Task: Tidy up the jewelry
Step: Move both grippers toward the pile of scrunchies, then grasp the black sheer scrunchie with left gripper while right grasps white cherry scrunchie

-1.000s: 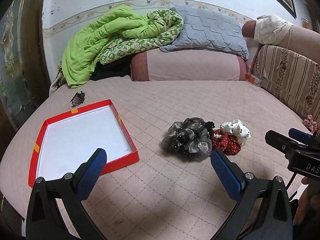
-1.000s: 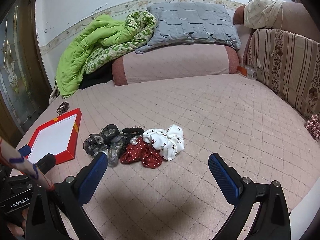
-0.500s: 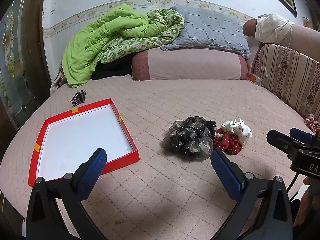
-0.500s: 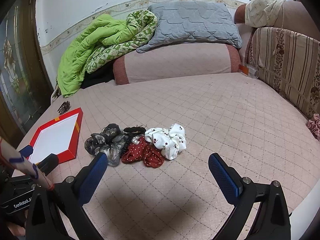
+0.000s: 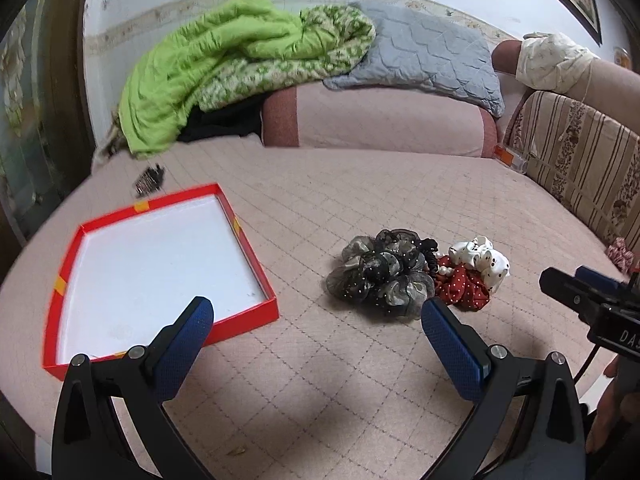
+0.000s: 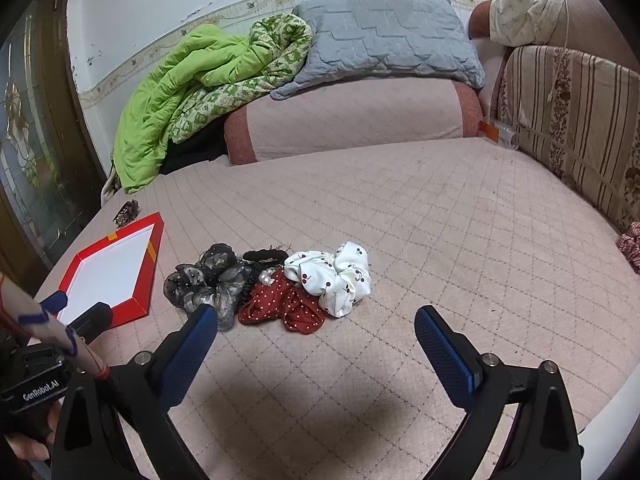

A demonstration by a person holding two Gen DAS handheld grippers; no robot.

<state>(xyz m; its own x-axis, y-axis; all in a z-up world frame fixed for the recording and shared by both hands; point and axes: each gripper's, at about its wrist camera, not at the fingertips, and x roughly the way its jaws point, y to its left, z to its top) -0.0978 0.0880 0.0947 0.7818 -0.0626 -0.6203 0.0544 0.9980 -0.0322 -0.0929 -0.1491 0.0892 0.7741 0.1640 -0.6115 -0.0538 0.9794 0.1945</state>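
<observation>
A pile of scrunchies lies on the pink quilted bed: a grey-black sheer one [image 5: 380,276] [image 6: 208,280], a red dotted one [image 5: 464,286] [image 6: 286,308], a white cherry-print one [image 5: 486,260] [image 6: 334,276] and a black band [image 6: 264,256]. A shallow red box with a white floor [image 5: 248,316] [image 6: 150,276] sits to the left of the pile. My left gripper [image 5: 316,340] is open and empty, just short of the pile and the box. My right gripper [image 6: 316,344] is open and empty, near the pile's front.
A dark hair claw [image 5: 149,178] [image 6: 127,211] lies beyond the box. Green blanket [image 5: 224,60], grey pillow [image 5: 424,52] and pink bolster [image 5: 380,120] line the back. A striped cushion [image 6: 572,120] stands at the right, with another scrunchie [image 6: 632,244] below it.
Both grippers have drifted slightly; the pile and box sit a little higher in the views. Nothing was grasped or moved.
</observation>
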